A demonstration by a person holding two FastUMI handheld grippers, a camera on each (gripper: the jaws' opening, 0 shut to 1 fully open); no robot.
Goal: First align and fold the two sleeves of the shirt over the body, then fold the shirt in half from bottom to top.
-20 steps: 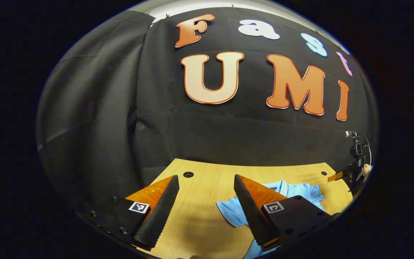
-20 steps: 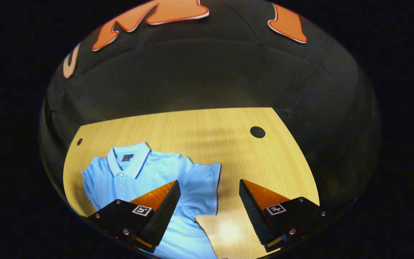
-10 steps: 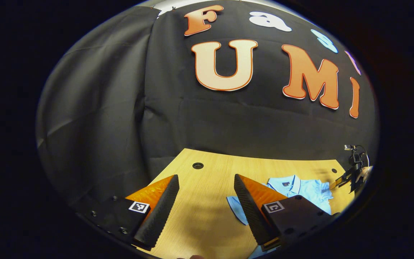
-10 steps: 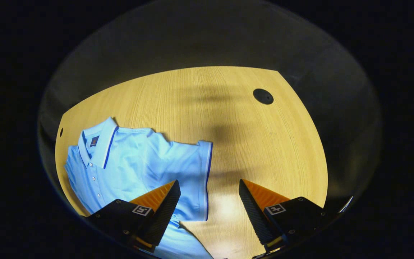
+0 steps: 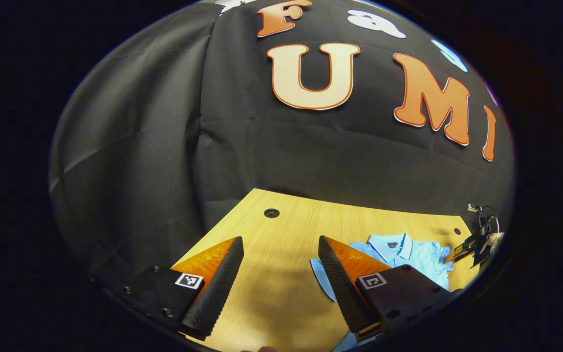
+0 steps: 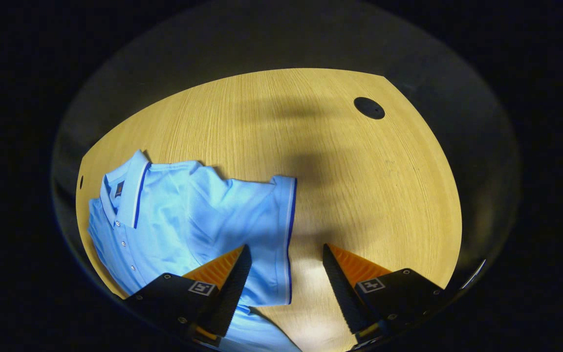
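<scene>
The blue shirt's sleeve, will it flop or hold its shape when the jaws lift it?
Likely floppy: the shirt is thin cloth, lying flat with soft wrinkles on the table. The sleeve would probably drape and drag the body along. It looks light, so it may slide on the smooth wood.

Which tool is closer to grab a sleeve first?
Right. The right tool hangs open straddling the sleeve hem of the shirt; the left tool points at bare table beside it.

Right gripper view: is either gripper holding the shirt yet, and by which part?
Nothing is held. The right gripper is open over the sleeve hem; the left gripper is open above the table.
</scene>
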